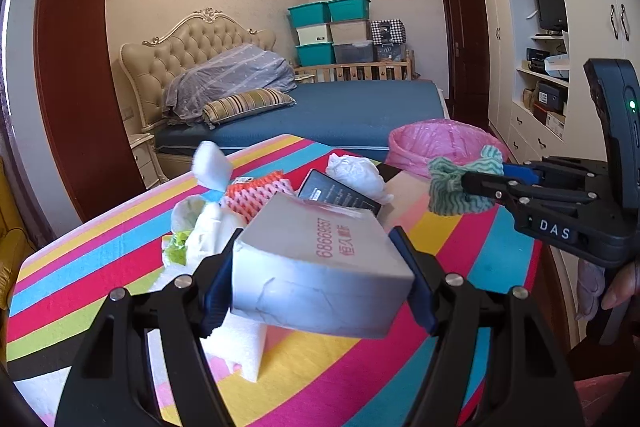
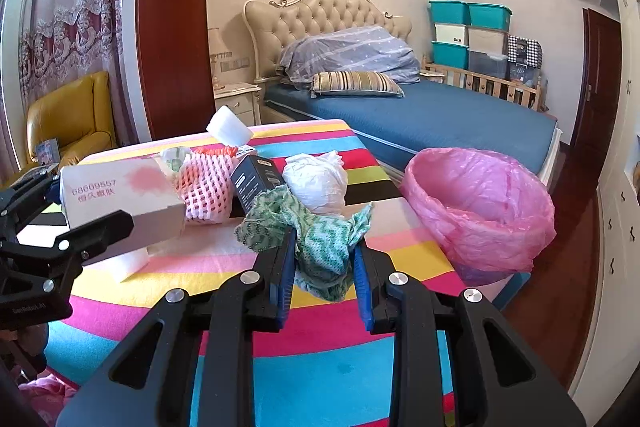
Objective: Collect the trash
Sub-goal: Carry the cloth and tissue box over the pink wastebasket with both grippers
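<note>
My left gripper [image 1: 320, 287] is shut on a white cardboard box [image 1: 320, 267] with red print, held above the striped table [image 1: 500, 259]. The same box [image 2: 120, 199] shows at the left of the right wrist view. A crumpled green-and-white cloth [image 2: 320, 243] is pinched in my right gripper [image 2: 324, 267], which is shut on it; in the left wrist view that cloth [image 1: 456, 183] hangs just in front of the bin. The bin with a pink bag [image 2: 480, 207] stands at the table's far right edge, also visible as the pink bag [image 1: 436, 143].
On the table lie a pink foam fruit net [image 2: 208, 191], a black box [image 2: 256, 183], a white crumpled wad [image 2: 316, 183], white foam pieces [image 1: 244, 351] and a white block [image 2: 228, 127]. A blue bed [image 2: 420, 115] is behind, a yellow armchair [image 2: 68, 119] left, wardrobes [image 1: 520, 47] right.
</note>
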`<action>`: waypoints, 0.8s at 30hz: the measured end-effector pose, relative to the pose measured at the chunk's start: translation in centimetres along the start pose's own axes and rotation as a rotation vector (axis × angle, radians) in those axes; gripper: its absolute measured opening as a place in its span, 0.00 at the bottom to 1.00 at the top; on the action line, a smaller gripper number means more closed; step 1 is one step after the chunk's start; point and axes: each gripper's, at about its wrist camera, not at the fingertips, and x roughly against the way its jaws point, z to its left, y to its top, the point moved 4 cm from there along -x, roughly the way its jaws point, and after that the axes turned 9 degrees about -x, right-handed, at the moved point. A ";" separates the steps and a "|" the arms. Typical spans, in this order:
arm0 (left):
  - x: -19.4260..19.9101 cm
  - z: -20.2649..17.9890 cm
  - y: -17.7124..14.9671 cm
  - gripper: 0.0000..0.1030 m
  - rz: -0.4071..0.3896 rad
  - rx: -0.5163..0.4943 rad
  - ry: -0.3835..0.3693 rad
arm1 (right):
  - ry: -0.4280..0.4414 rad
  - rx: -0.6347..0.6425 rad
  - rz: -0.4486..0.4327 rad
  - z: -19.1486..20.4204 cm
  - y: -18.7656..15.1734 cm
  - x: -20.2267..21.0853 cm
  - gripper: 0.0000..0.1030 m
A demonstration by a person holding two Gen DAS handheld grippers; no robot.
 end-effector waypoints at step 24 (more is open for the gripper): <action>-3.1 -2.9 0.7 0.67 0.019 -0.036 -0.086 | -0.057 -0.050 0.008 -3.6 -0.4 -0.9 0.26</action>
